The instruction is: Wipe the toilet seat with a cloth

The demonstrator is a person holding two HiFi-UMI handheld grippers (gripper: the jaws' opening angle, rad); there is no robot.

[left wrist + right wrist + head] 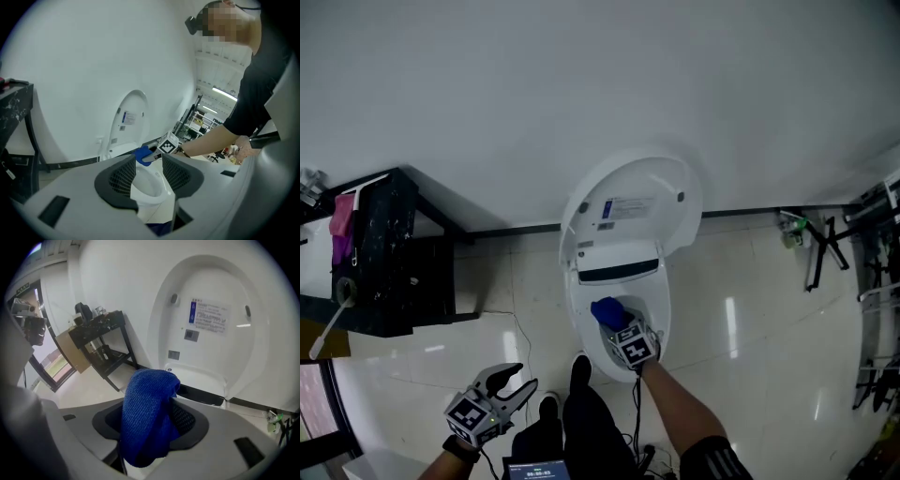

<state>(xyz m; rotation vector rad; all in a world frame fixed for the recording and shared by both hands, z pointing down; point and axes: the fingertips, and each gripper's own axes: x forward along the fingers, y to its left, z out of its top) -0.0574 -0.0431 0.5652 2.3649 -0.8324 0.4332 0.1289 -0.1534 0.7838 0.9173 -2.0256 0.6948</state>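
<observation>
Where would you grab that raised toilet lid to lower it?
Probably its thin upper rim, coming from the front: the toilet lid stands raised close to the wall, inner face forward. The left hand-held gripper is open and empty.

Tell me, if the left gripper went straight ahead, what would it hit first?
Probably the toilet bowl, which sits framed between the left gripper's open jaws, though depth is unclear.

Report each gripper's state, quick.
Left gripper: open, jaws apart, nothing between them.
Right gripper: shut on the blue cloth.
</observation>
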